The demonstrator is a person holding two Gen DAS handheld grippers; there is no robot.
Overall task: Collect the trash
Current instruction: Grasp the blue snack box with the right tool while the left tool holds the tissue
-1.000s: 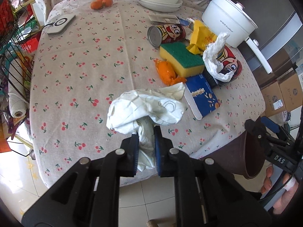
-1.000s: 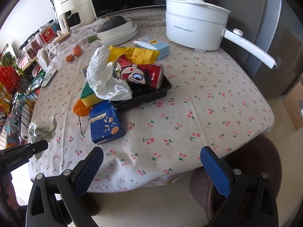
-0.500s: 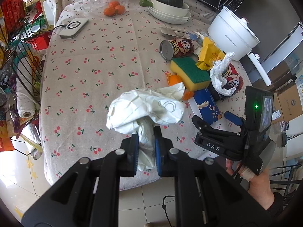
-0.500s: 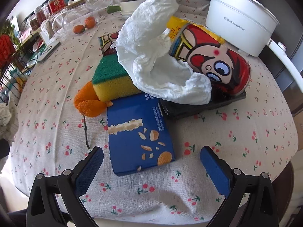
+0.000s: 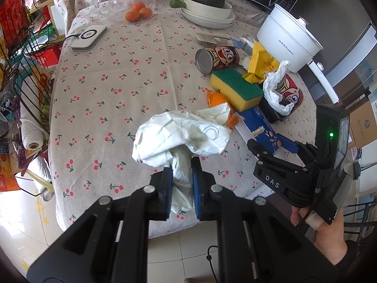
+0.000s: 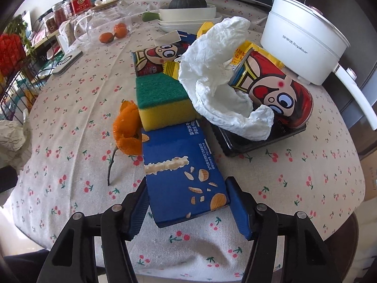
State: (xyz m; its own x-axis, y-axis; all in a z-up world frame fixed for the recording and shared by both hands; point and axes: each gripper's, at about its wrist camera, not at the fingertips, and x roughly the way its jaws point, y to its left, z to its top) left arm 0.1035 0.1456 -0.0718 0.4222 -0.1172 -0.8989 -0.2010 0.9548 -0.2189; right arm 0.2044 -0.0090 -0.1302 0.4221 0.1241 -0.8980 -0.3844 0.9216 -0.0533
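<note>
My left gripper (image 5: 182, 184) is shut on a crumpled white paper wad (image 5: 181, 136) and holds it above the table's near edge. My right gripper (image 6: 187, 202) is open, its jaws on either side of a flat blue snack box (image 6: 181, 169) lying on the cloth; the box also shows in the left wrist view (image 5: 256, 127). Beyond the box lie an orange peel (image 6: 127, 127), a yellow-green sponge (image 6: 162, 101), a white plastic bag (image 6: 223, 80), a red cartoon can (image 6: 278, 89) in a black tray (image 6: 261, 141), a second can (image 6: 155, 61) and a yellow wrapper (image 5: 261, 63).
A round table with a cherry-print cloth (image 5: 122, 75). A white electric pot (image 6: 304, 47) stands at the right, stacked bowls with a squash (image 6: 188, 11) at the back, a glass jug with oranges (image 6: 110, 28) and a white device (image 5: 89, 36) to the left. A wire rack (image 5: 21, 70) stands left of the table.
My right gripper has moved in over the table and its jaws have narrowed from wide open until they straddle the blue box's near end. The left gripper keeps its hold on the paper wad.
</note>
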